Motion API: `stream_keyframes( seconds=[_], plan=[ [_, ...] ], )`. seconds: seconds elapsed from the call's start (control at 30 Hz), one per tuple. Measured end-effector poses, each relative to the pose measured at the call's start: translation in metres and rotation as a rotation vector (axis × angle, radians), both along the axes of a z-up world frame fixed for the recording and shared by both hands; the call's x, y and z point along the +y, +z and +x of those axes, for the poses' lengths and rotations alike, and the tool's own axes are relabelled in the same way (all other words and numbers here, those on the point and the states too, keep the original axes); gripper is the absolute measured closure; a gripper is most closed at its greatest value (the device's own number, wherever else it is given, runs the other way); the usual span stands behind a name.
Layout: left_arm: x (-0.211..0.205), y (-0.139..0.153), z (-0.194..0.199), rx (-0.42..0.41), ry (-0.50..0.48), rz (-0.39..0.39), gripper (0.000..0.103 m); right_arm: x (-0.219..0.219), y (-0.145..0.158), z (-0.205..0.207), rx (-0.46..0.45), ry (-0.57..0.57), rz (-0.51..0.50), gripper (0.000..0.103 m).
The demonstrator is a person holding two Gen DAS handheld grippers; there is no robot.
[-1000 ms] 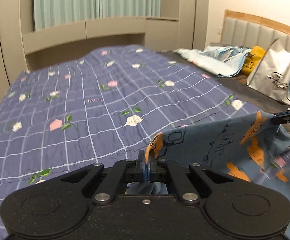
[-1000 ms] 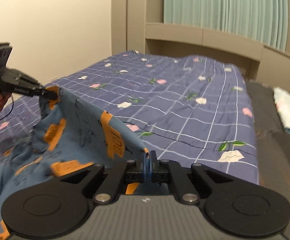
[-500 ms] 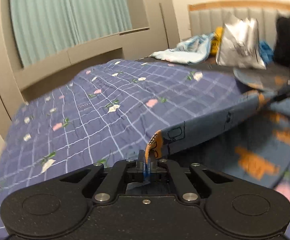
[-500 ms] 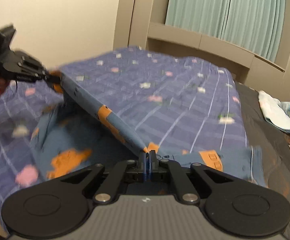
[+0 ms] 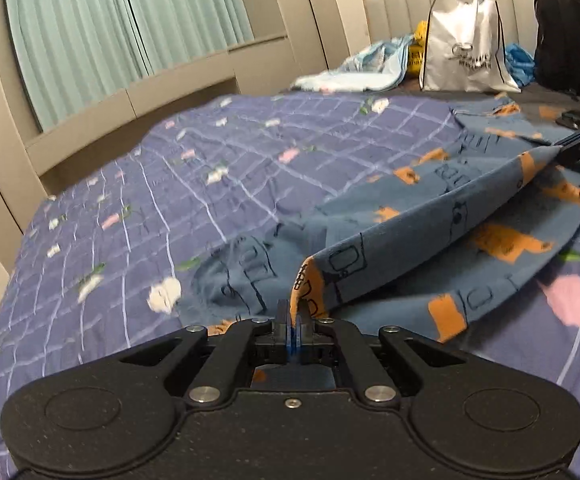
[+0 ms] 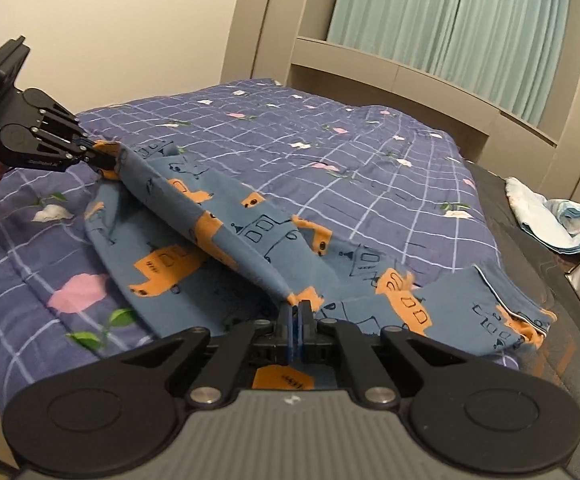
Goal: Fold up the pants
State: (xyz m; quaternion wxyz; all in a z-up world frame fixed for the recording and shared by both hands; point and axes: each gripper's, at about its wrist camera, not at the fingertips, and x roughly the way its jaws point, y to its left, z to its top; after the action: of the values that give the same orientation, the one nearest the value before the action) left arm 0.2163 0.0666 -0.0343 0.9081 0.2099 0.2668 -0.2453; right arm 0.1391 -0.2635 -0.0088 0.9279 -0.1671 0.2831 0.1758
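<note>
Step in hand, as judged: you're mid-fold, carrying one edge of the pants across the rest of the garment.

Left hand-held gripper: fingers pressed together, pinching a fabric edge. Right hand-held gripper: same, pinched on the other end of that edge. The held edge runs taut btwn the two, raised off the bed.

Location: pants lie on the checked floral quilt near the bed's edge; lower layer flat, upper layer lifted as a ridge.

Orientation: long axis runs gripper to gripper, roughly left-right across the bed. Which end is waist vs. leg hems: can't tell.

Next move calls for: lower both ends together, keep tension even, line held edge up w/ the lower layer's far edge, then release. Slack on either side will likely wrinkle the fold.
</note>
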Motion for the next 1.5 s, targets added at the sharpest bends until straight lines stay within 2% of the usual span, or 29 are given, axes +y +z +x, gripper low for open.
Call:
stream_keyframes(
  seconds=[0.17, 0.27, 0.33, 0.43, 0.47, 0.57, 0.63, 0.67, 0.73, 0.8, 0.9, 0.97, 1.03, 1.13, 1.2, 1.3, 1.37, 1.43, 1.5],
  plan=[
    [0.006, -0.015, 0.008, 0.079, 0.071, -0.086, 0.096, 0.010, -0.018, -0.006, 0.062, 0.018, -0.010, 0.101],
    [0.015, -0.009, 0.004, 0.120, 0.116, -0.161, 0.073, 0.006, -0.024, -0.006, 0.082, -0.002, 0.013, 0.099],
    [0.022, -0.002, -0.003, 0.130, 0.144, -0.215, 0.046, 0.004, -0.024, -0.007, 0.082, -0.006, 0.022, 0.098],
    [0.034, 0.003, -0.013, 0.163, 0.215, -0.315, 0.024, 0.002, -0.025, -0.008, 0.084, -0.014, 0.041, 0.095],
    [0.038, 0.003, -0.015, 0.184, 0.246, -0.358, 0.022, 0.001, -0.026, -0.009, 0.084, -0.017, 0.048, 0.094],
    [0.052, 0.000, -0.019, 0.254, 0.330, -0.516, 0.017, 0.000, -0.028, -0.010, 0.088, -0.024, 0.079, 0.080],
    [0.061, -0.005, -0.016, 0.289, 0.400, -0.618, 0.014, 0.000, -0.029, -0.014, 0.087, -0.022, 0.097, 0.053],
    [0.065, -0.007, -0.013, 0.308, 0.436, -0.661, 0.013, 0.001, -0.029, -0.016, 0.084, -0.020, 0.106, 0.045],
    [0.068, -0.014, -0.003, 0.335, 0.483, -0.725, 0.013, 0.002, -0.028, -0.021, 0.074, -0.020, 0.124, 0.025],
    [0.070, -0.019, 0.009, 0.336, 0.528, -0.747, 0.014, 0.002, -0.026, -0.025, 0.058, -0.029, 0.139, 0.013],
    [0.073, -0.027, 0.027, 0.355, 0.588, -0.765, 0.019, -0.002, -0.022, -0.031, 0.036, -0.053, 0.180, 0.006],
    [0.076, -0.032, 0.036, 0.375, 0.605, -0.790, 0.030, -0.006, -0.019, -0.035, 0.023, -0.069, 0.206, 0.004],
    [0.076, -0.036, 0.042, 0.406, 0.630, -0.789, 0.063, -0.008, -0.017, -0.038, 0.013, -0.082, 0.220, 0.003],
    [0.079, -0.039, 0.042, 0.407, 0.657, -0.792, 0.091, -0.008, -0.015, -0.042, 0.007, -0.093, 0.228, 0.003],
    [0.076, -0.030, 0.036, 0.351, 0.655, -0.784, 0.095, -0.007, -0.015, -0.044, 0.005, -0.101, 0.230, 0.003],
    [0.072, -0.008, 0.025, 0.236, 0.648, -0.707, 0.096, -0.005, -0.013, -0.047, 0.005, -0.115, 0.218, 0.003],
    [0.074, 0.006, 0.019, 0.185, 0.644, -0.688, 0.097, -0.002, -0.011, -0.048, 0.005, -0.125, 0.205, 0.003],
    [0.081, 0.015, 0.012, 0.141, 0.650, -0.677, 0.097, 0.000, -0.009, -0.051, 0.000, -0.126, 0.195, 0.003],
    [0.091, 0.019, 0.011, 0.134, 0.658, -0.671, 0.097, 0.003, -0.008, -0.053, -0.008, -0.126, 0.183, 0.003]
  ],
)
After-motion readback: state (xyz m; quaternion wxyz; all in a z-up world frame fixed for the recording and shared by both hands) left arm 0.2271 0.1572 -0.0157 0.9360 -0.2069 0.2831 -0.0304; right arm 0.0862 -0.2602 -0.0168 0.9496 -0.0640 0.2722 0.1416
